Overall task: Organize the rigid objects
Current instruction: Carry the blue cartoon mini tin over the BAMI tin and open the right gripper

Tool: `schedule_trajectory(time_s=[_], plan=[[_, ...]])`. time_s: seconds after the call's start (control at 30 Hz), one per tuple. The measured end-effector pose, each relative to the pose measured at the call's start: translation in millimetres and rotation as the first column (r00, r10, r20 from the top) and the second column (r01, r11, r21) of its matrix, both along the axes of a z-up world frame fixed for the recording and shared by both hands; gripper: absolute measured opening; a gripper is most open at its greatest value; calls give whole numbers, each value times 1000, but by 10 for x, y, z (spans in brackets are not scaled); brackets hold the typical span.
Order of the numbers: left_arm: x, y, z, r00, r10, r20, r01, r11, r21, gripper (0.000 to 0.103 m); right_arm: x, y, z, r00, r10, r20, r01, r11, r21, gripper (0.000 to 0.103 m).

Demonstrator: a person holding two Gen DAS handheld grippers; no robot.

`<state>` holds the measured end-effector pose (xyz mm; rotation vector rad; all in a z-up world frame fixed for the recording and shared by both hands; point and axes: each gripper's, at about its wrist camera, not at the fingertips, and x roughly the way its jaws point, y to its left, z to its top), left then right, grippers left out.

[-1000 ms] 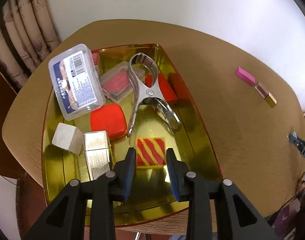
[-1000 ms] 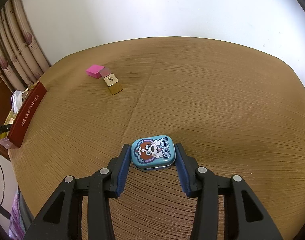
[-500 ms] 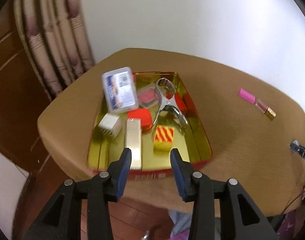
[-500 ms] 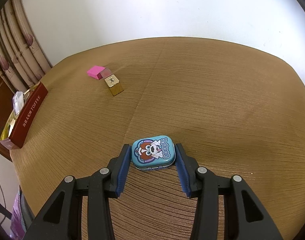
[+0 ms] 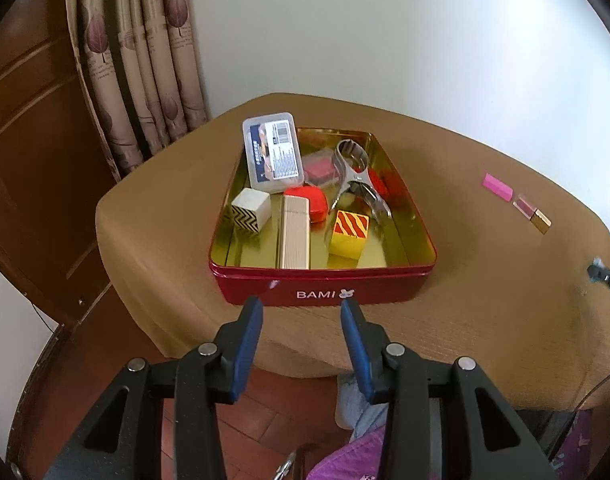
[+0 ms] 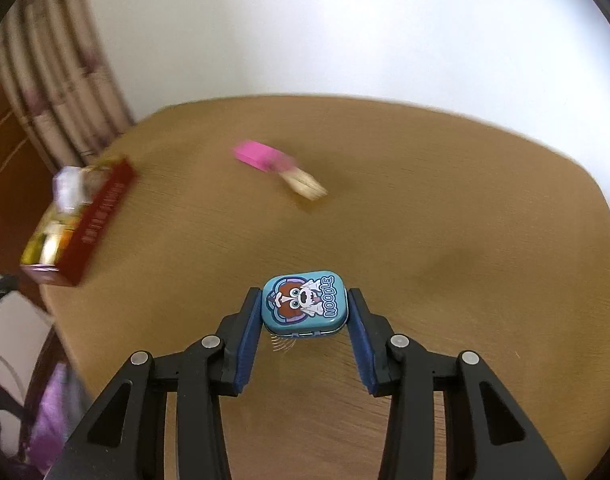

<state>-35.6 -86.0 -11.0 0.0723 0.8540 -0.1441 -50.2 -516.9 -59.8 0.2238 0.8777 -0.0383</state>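
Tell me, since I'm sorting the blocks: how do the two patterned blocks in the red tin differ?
The white block shows a black zigzag side; the yellow block has red wavy stripes on top. The white block sits by the tin's left wall, the yellow block right of the ribbed metal case. Both rest on the gold floor of the red tin.

Right gripper [image 6: 304, 314]: blue pads clamped on either side of a small blue tin [image 6: 305, 303] printed with a cartoon dog and the word NOODLE. Table [image 6: 445, 240]: brown, wood-grain cloth. Pink block [image 6: 253, 154]: far centre, blurred, touching a gold-capped piece [image 6: 305, 186]. Red tin box [image 6: 99, 220]: left edge of table, gold interior, contents blurred. Curtain [image 6: 53, 92]: patterned, upper left.
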Motion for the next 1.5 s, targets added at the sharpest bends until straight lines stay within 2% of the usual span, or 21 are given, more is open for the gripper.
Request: schedule_trajectory(time_s=[0.17, 0.33, 0.4, 0.5, 0.7, 0.87, 0.97, 1.13, 1.23, 1.33, 1.37, 1.4, 1.43, 1.5], plan=[[64, 64, -3, 999, -1, -41, -1, 999, -34, 42, 387, 734, 531, 981, 178, 80, -182, 981, 59, 40], [207, 287, -20, 992, 8, -128, -25, 990, -137, 42, 878, 1531, 745, 935, 335, 114, -347, 930, 119, 40], [250, 388, -35, 988, 20, -152, -46, 984, -171, 41, 1087, 1846, 716, 919, 382, 101, -391, 914, 107, 40], [303, 541, -95, 984, 55, -172, -92, 972, -216, 41, 1385, 2190, 565, 906, 420, 61, -424, 895, 139, 40], [393, 719, -292, 958, 57, -281, -154, 929, -336, 41, 1808, 2567, 217, 897, 441, -28, -434, 892, 129, 40], [402, 698, -300, 958, 48, -284, -144, 934, -328, 41, 1959, 2746, 26, 887, 455, -83, -446, 889, 105, 40], [405, 644, -298, 960, 34, -277, -121, 945, -303, 41, 1959, 2764, -33, 885, 456, -94, -447, 889, 101, 41], [400, 604, -364, 951, 11, -308, -109, 947, -302, 41, 1986, 2811, -67, 884, 456, -99, -449, 889, 91, 45], [409, 606, -390, 948, 12, -317, -112, 947, -302, 41, 1993, 2767, -39, 889, 453, -70, -444, 889, 114, 55], [406, 604, -387, 951, 16, -310, -114, 947, -300, 41, 1915, 2631, 99, 911, 413, 5, -410, 902, 136, 66], [401, 590, -382, 952, 16, -306, -110, 949, -295, 41, 1854, 2533, 172, 917, 396, 53, -399, 903, 159, 76], [405, 566, -383, 953, 14, -302, -106, 951, -289, 41, 1795, 2440, 227, 924, 370, 92, -381, 910, 164, 92], [394, 554, -375, 955, 13, -297, -101, 954, -284, 41, 1720, 2322, 278, 933, 335, 131, -354, 920, 166, 98], [360, 517, -348, 959, 11, -282, -90, 959, -268, 41, 1592, 2109, 335, 940, 290, 181, -322, 928, 186, 100]])
